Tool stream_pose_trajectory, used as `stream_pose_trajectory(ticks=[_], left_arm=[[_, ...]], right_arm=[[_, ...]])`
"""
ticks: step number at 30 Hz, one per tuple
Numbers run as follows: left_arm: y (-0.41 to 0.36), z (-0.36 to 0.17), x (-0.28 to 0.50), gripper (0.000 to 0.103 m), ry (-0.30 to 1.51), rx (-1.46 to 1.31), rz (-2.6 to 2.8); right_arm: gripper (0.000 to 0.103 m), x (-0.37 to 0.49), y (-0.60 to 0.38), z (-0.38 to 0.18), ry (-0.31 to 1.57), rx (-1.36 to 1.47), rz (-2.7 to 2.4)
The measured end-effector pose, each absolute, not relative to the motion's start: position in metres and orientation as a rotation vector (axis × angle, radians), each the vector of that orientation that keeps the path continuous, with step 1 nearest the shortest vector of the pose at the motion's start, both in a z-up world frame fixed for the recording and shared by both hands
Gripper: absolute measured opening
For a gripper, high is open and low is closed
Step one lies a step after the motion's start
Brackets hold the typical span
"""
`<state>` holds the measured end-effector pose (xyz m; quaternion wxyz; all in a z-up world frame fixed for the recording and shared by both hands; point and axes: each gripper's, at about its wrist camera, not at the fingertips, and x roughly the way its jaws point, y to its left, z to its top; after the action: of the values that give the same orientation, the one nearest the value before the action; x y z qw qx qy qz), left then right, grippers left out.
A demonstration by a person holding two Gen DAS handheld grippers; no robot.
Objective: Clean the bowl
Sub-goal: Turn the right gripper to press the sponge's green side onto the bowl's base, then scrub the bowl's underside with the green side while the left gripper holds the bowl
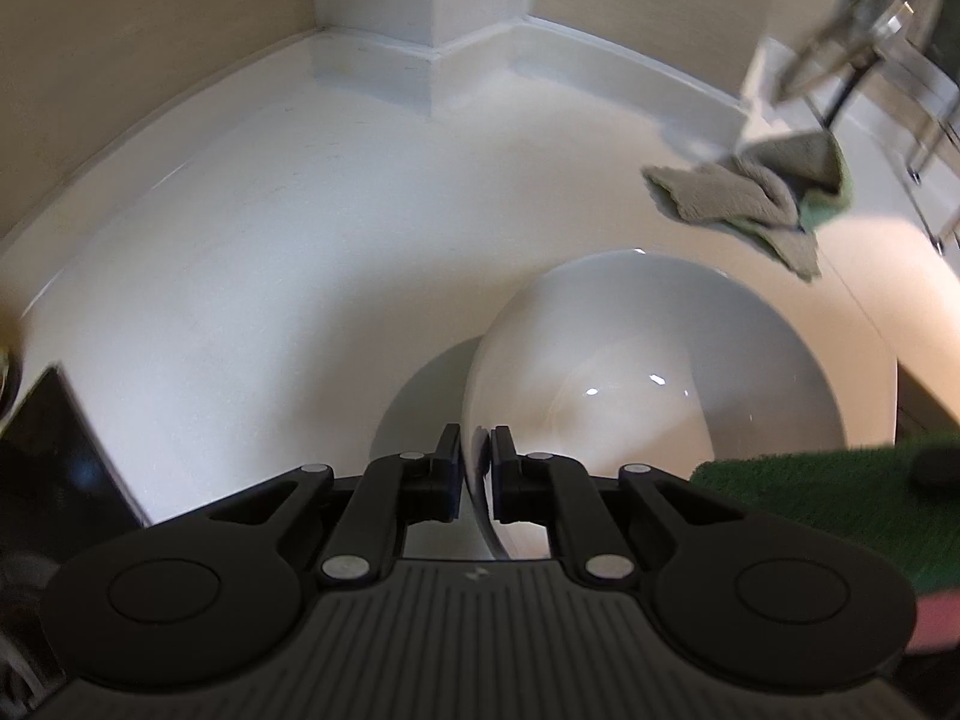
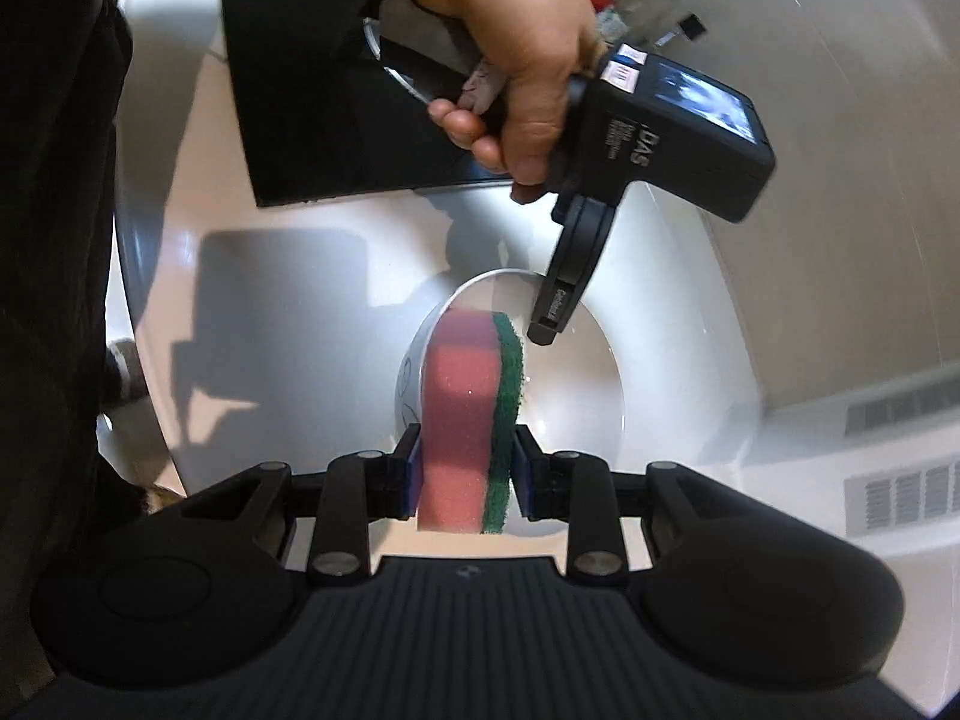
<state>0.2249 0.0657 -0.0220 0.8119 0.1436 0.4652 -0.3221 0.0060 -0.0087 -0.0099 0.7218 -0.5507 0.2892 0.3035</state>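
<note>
Left tongs (image 1: 477,459) pinching white bowl (image 1: 660,360) rim, right tongs (image 2: 462,468) clamping sponge (image 2: 474,414) over bowl

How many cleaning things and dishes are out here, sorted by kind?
Bowls: 1, the white bowl pinched at its rim by the left gripper.
Sponges: 1, the pink and green sponge in the right gripper.
Cloths: 1, a grey-green cloth on the counter.
Total: 3.
</note>
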Motion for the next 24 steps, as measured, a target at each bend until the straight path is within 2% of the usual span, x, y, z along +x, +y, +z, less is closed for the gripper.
stream_pose_trajectory(ticks=[3, 10, 18, 21, 24], left_arm=[[0.076, -0.014, 0.216, 0.012, 0.983, 0.236, -0.625], [0.080, -0.013, 0.201, 0.013, 0.962, 0.158, -0.506], [0.072, -0.024, 0.199, 0.010, 0.983, 0.131, -0.443], [0.081, -0.025, 0.200, 0.010, 0.987, 0.058, -0.449], [0.086, -0.026, 0.199, 0.010, 0.994, 0.050, -0.462]], right_arm=[[0.026, 0.012, -0.008, -0.008, 0.614, -1.197, 0.717], [0.026, 0.058, -0.018, -0.002, 0.687, -1.003, 0.799], [0.025, 0.071, -0.034, -0.003, 0.718, -1.211, 0.922], [0.025, 0.072, -0.032, -0.008, 0.668, -1.347, 0.899], [0.025, 0.074, -0.021, -0.038, 0.579, -1.512, 0.784]])
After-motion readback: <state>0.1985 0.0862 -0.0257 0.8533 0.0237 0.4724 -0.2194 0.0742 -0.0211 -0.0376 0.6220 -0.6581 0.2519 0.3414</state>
